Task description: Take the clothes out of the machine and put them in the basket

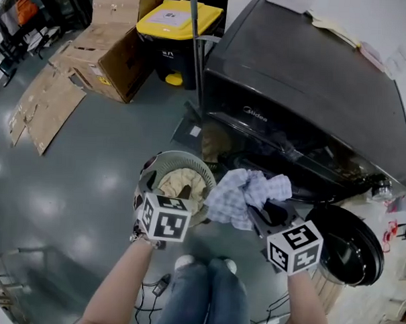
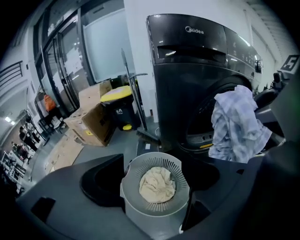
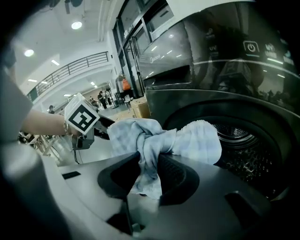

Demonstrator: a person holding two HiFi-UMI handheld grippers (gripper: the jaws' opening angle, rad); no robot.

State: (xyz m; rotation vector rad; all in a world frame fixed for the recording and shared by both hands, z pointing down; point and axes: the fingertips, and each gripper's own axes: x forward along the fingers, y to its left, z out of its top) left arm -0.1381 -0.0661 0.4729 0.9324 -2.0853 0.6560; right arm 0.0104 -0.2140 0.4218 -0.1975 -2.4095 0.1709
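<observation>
Scene: A person stands on a grey floor (image 1: 88, 186) before a dark front-loading washing machine (image 1: 313, 95), its round door (image 1: 350, 248) swung open at the right.

Right tool: The right tool (image 3: 147, 176) has its jaws clamped on a bunched, pale blue checked cloth (image 3: 159, 140). The cloth is held up clear of the drum mouth (image 3: 253, 140).

Left tool: The left tool (image 2: 154, 187) has its jaws apart with nothing gripped. It hovers above the grey slatted basket (image 2: 133, 171), which shows between and beyond the jaws.

Where the clothes are: The checked cloth hangs in the air between machine and basket, just beside the basket's rim in the head view. A cream garment (image 2: 158, 183) already lies in the basket. Whether more remains in the drum cannot be told.

Step in hand: This looks like the carry from drum to basket, with the load partly moved.

Next move: The cloth should be brought over the basket's opening and lowered until its trailing folds are inside the rim. Only then should the right tool's jaws part.

Risk: A loose corner could drape over the rim and drag the piece onto the floor.
</observation>
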